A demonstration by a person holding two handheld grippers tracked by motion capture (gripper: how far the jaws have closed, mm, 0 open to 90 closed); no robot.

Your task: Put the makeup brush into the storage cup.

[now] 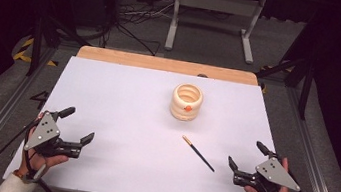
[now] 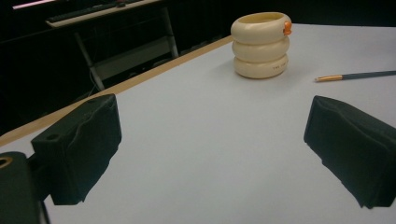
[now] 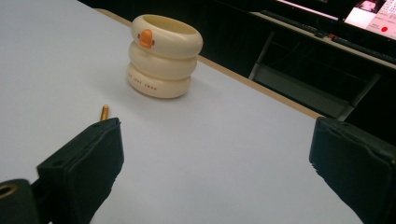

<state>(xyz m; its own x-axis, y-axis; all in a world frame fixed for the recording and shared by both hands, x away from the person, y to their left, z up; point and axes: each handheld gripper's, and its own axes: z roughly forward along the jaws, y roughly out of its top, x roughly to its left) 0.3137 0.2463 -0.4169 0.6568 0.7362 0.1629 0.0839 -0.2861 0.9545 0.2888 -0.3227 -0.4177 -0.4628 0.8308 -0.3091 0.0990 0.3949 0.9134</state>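
Both grippers rest near the person's edge of the white table [image 1: 119, 119], jaws spread wide and holding nothing — the left gripper [image 1: 77, 125] at the left corner, the right gripper [image 1: 246, 155] at the right. Each points inward toward the middle, likely a ready stance before any reach. A dark chopstick [image 1: 198, 153] with a gold tip lies flat on the sheet, just ahead of the right gripper and well apart from the left, so the right hand seems the natural one to take it. Beyond it stands a cream ringed holder [image 1: 187, 102] with an orange mark — upright, mouth open, apart from the stick.
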